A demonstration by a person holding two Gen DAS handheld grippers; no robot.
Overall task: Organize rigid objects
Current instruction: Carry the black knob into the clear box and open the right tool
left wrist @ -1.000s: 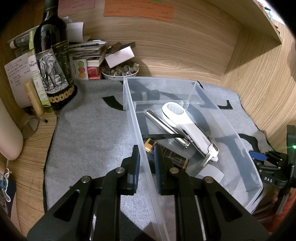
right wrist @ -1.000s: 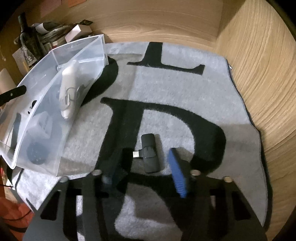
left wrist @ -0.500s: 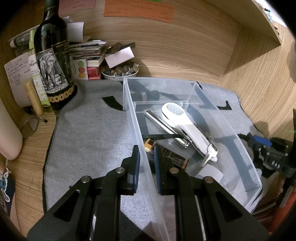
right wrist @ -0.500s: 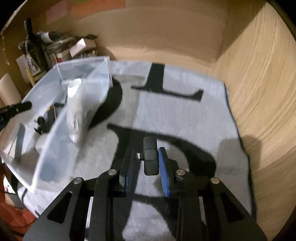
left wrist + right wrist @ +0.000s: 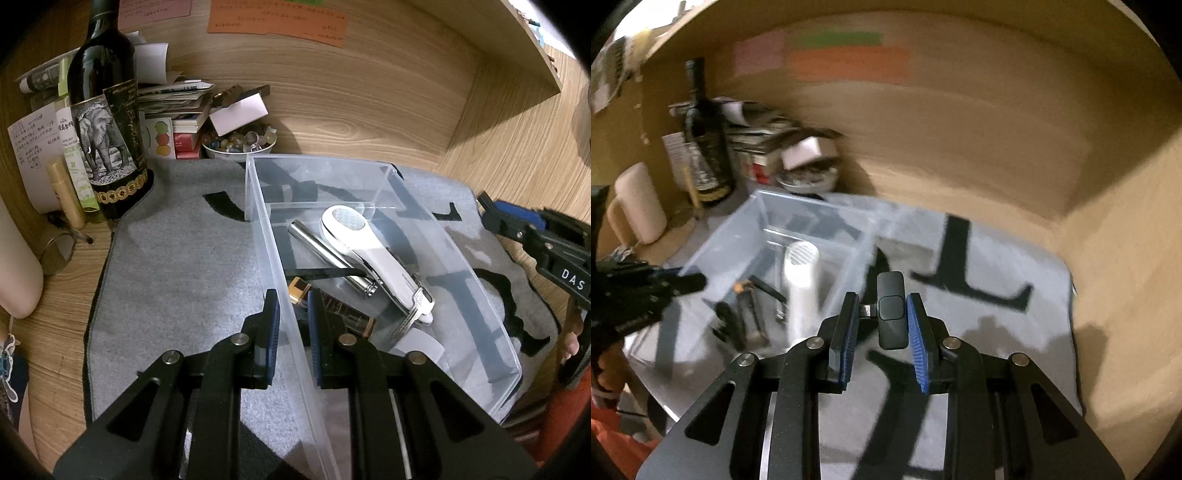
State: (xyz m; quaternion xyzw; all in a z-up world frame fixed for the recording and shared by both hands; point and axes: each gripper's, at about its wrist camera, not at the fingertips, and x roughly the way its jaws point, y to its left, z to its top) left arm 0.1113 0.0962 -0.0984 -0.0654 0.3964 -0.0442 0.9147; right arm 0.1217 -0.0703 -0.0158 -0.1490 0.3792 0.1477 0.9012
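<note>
The small black dongle (image 5: 892, 310) sits between the blue pads of the right claw (image 5: 883, 330), pinched and off the gray mat (image 5: 990, 295). It should go over the clear plastic bin (image 5: 436, 229) and be let go low, away from the white gadget (image 5: 373, 254). The left claw (image 5: 292, 334) is closed on the bin's near wall to steady it. The right view is blurry, so the bin's small things are hard to name.
</note>
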